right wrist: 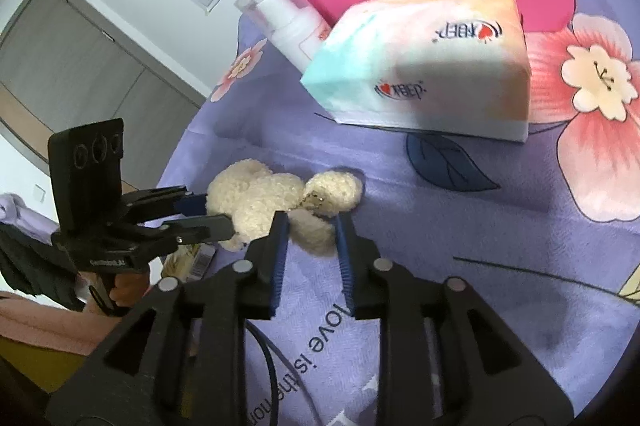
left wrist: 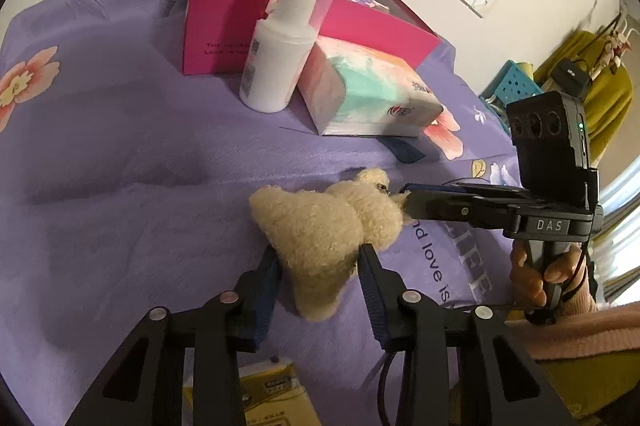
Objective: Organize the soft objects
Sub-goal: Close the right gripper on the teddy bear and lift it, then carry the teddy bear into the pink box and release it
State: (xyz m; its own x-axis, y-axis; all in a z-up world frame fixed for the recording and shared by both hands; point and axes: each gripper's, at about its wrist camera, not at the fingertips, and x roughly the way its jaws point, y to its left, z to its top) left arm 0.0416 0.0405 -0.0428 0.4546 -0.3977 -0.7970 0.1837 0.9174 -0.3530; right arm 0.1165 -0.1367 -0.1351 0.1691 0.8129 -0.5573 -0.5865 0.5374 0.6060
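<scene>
Nearest my left lens: blue pads of my left gripper, straddling the tapered end of the cream plush toy; both pads look pressed into the fleece, so I read it as clamped on the toy.
Right gripper: my right gripper comes in from the other side; its jaws flank a lobe of the same toy and the pads seem to touch the fur, so I judge it gripping too, though less surely.
Where the toy is: lying on the purple flowered bedsheet, well in front of the tissue pack, the white pump bottle and the pink box.
Long axis: runs roughly from my left pads toward my right fingertips; the two grippers meet it almost at right angles to each other.
Nearer hand: both are at the toy; neither has to reach.
What the move turns on, I think: lifting together along that axis, or one side tugs the fleece out of the other.
Left view only: my right hand on its handle, and the toy's broad body.
Right view only: a small metal clasp on the toy, between its lobes.
</scene>
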